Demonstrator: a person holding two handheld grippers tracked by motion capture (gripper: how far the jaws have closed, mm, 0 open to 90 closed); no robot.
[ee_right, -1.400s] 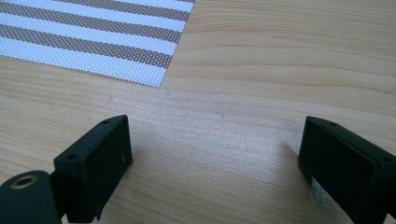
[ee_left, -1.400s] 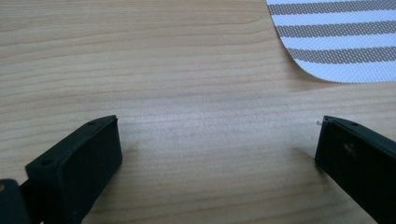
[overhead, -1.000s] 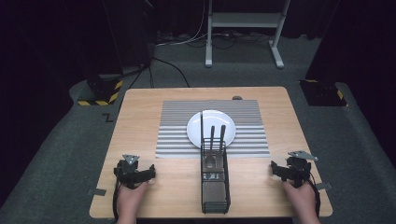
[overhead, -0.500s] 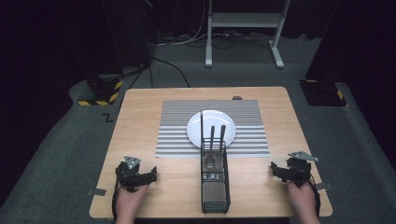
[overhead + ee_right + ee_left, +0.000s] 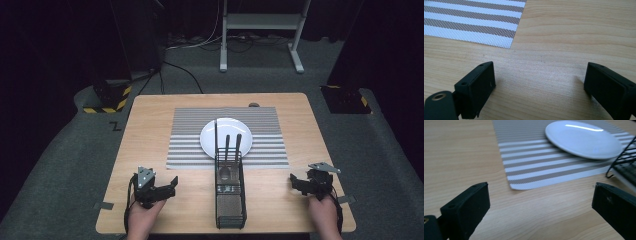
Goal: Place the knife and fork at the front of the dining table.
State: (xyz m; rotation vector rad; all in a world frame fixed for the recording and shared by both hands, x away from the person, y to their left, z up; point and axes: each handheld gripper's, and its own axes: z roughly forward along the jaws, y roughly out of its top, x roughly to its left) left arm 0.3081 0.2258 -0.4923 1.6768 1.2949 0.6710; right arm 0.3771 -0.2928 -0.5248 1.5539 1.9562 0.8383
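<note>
Left gripper [image 5: 172, 183] turned inward — caddy [image 5: 624, 163] probably cropped.

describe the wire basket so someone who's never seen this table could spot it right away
On the light wooden table, find the grey striped placemat with the round white plate. Just nearer the person, midway between the two hand-held claws, stands the narrow black wire basket. It alone is see-through mesh, and dark utensil handles stick up from it.

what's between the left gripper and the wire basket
Just bare wooden table. In the high view, nothing lies between the left gripper and the wire basket; the striped mat ends farther back.
</note>
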